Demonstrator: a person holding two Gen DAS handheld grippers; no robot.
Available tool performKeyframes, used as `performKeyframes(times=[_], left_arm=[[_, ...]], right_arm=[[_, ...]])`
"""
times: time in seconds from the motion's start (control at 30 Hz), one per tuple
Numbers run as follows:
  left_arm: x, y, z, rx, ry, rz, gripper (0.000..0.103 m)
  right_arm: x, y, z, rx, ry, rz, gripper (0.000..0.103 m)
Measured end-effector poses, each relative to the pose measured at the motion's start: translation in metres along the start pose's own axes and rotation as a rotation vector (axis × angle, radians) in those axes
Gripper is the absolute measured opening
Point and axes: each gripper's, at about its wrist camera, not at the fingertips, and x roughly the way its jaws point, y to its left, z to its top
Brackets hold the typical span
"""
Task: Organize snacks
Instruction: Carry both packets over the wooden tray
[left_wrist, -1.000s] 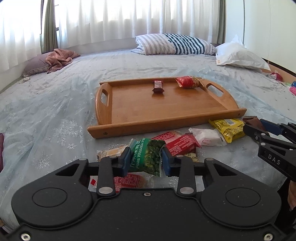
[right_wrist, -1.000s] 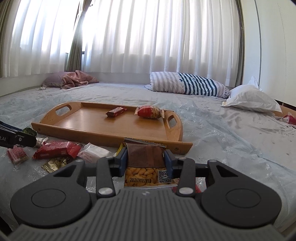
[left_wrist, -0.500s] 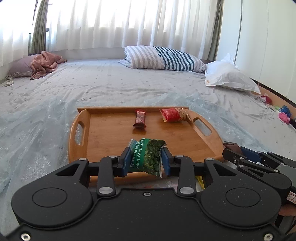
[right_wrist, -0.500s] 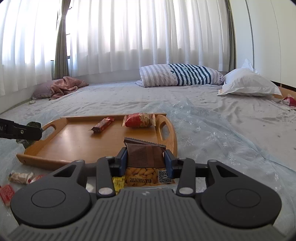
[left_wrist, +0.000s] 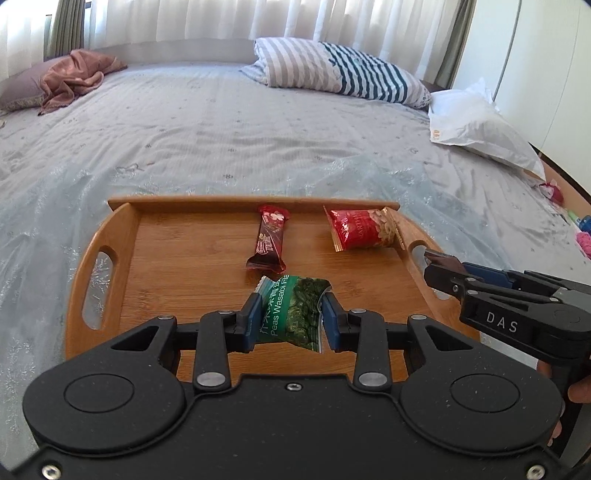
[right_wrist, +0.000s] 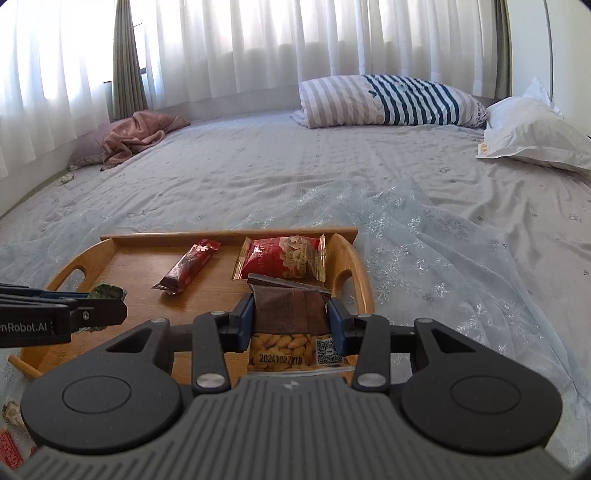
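Observation:
My left gripper (left_wrist: 291, 318) is shut on a green wasabi-pea packet (left_wrist: 293, 314), held above the middle of the wooden tray (left_wrist: 114, 236). My right gripper (right_wrist: 291, 320) is shut on a brown peanut packet (right_wrist: 290, 310) above the tray's (right_wrist: 110, 238) right part, near its handle. On the tray lie a dark red snack bar (left_wrist: 269, 242) and a red nut packet (left_wrist: 360, 230), both toward the far edge. The right gripper (left_wrist: 434, 264) reaches in from the right in the left wrist view. At the left of the right wrist view is the left gripper (right_wrist: 105, 297).
The tray rests on a pale blue bedspread (left_wrist: 221, 122). A striped pillow (left_wrist: 332, 70), a white pillow (left_wrist: 476, 129) and a pink cloth (left_wrist: 74, 77) lie at the far side. Loose snack packets (right_wrist: 11, 443) lie on the bed at the lower left of the right wrist view.
Both grippers have carried their packets forward from the pile of snacks in front of the tray to above the tray. The loose packets have dropped out of the left wrist view.

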Motion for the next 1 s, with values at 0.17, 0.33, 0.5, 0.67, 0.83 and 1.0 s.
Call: performKeyframes(times=[0.17, 0.33, 0.5, 0.67, 0.83, 1.0], left_arm=[[0.036, 0.004, 0.008, -0.03, 0.065, 0.024, 0.033], [0.051, -0.004, 0.01, 0.017, 0.056, 0.06, 0.033], [0.06, -0.012, 0.01, 0.056, 0.05, 0.075, 0.033], [0.065, -0.018, 0.012, 0.081, 0.037, 0.076, 0.033], [0.067, -0.021, 0.012, 0.101, 0.025, 0.081, 0.033], [0.069, -0.02, 0.012, 0.095, 0.018, 0.061, 0.033]], right_arm=[[0.034, 0.0, 0.012, 0.0, 0.095, -0.006, 0.046], [0.053, 0.004, 0.013, -0.016, 0.127, -0.017, 0.046], [0.063, -0.002, 0.012, 0.02, 0.129, -0.005, 0.046], [0.067, -0.007, 0.01, 0.056, 0.125, 0.014, 0.046], [0.072, -0.012, 0.007, 0.079, 0.125, 0.026, 0.046], [0.074, -0.011, 0.004, 0.091, 0.118, 0.034, 0.046]])
